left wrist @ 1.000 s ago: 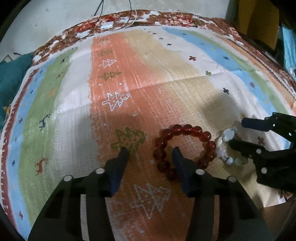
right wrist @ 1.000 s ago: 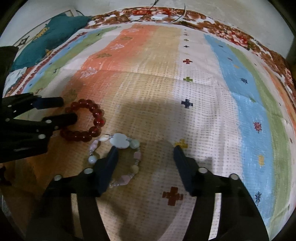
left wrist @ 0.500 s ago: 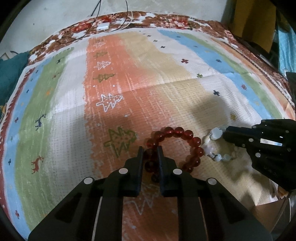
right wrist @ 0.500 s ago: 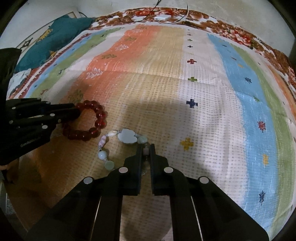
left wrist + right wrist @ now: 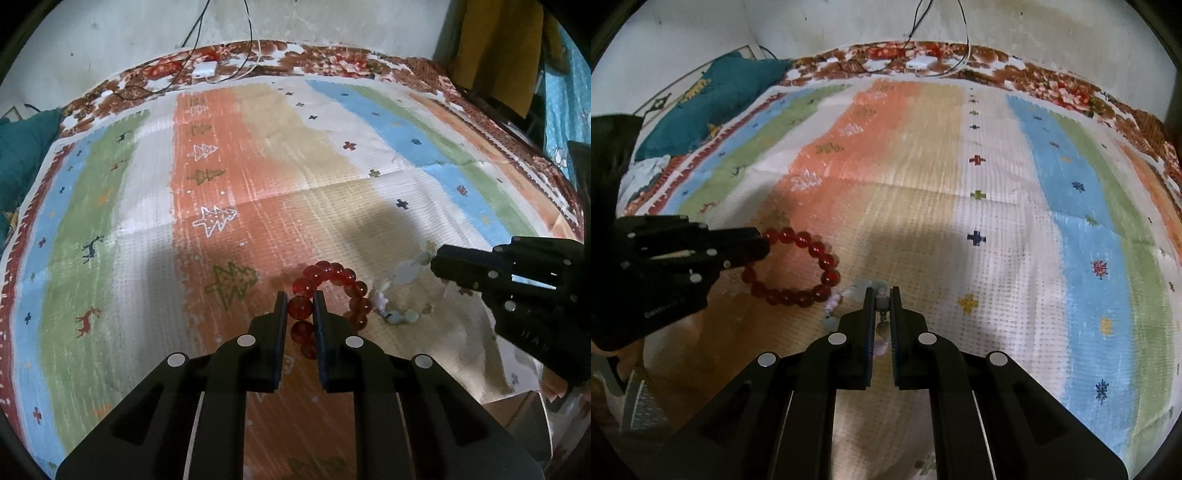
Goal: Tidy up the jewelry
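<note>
- A teal cushion (image 5: 713, 99) lay at the far left edge of the bed, beside the striped cloth (image 5: 258, 177) that covered it.
- The left hand-held gripper (image 5: 300, 308) was clamped on one bead of the red bead bracelet (image 5: 332, 295); its jaws had just closed, the bead pinched between the two dark pads.
- From the right wrist view, the rest of that red loop hung out to the right of the left tool's tips (image 5: 759, 245), over the orange stripe of the cloth.
- The pale bead bracelet (image 5: 399, 295) sat just beside the red one, the two nearly touching; whether its loop rested on the cloth or hung clear could not be told.
- The right hand-held gripper (image 5: 882, 301) was closed on a small grey bead of the pale bracelet, more beads trailing down between its pads.
- A white charger with dark cables (image 5: 205, 70) lay at the far edge of the bed, against the wall.
</note>
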{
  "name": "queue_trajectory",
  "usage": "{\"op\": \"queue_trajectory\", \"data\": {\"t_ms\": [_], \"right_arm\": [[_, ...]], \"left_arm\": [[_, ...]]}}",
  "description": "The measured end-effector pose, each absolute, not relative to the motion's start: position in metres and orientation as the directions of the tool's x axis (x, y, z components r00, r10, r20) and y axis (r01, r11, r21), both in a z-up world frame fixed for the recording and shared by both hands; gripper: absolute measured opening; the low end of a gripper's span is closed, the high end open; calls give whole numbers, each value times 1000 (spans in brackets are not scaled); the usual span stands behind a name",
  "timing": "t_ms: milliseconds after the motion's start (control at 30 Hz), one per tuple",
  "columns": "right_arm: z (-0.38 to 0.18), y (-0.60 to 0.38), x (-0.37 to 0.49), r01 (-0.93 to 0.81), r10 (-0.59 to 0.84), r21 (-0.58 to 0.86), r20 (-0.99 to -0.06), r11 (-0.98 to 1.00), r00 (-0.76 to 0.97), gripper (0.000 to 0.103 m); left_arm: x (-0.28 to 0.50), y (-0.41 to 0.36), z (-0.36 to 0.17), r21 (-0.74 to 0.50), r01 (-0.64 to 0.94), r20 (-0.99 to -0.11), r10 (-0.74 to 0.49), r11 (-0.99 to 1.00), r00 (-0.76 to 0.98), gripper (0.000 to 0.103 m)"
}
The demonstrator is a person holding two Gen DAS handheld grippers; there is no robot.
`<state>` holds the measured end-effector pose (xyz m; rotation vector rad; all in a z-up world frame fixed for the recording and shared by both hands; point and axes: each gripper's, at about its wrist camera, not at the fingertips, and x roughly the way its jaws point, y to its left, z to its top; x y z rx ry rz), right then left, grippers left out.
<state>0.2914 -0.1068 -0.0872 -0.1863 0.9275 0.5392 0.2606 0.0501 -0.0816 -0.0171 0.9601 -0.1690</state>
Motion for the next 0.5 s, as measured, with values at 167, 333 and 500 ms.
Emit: {"op": "queue_trajectory", "data": {"t_ms": [167, 333, 500], "right_arm": [[-76, -111, 286, -505, 373, 86, -780, 859, 502, 8], [-68, -111, 277, -515, 389, 91, -769, 852, 508, 8], [-62, -110, 269, -522, 399, 91, -758, 848, 516, 8]], "left_arm": [[253, 48, -71, -104, 130, -800, -161, 986, 578, 13], [245, 45, -61, -113, 141, -787, -175, 983, 591, 13], [238, 43, -54, -114, 144, -779, -178, 983, 601, 13]]}}
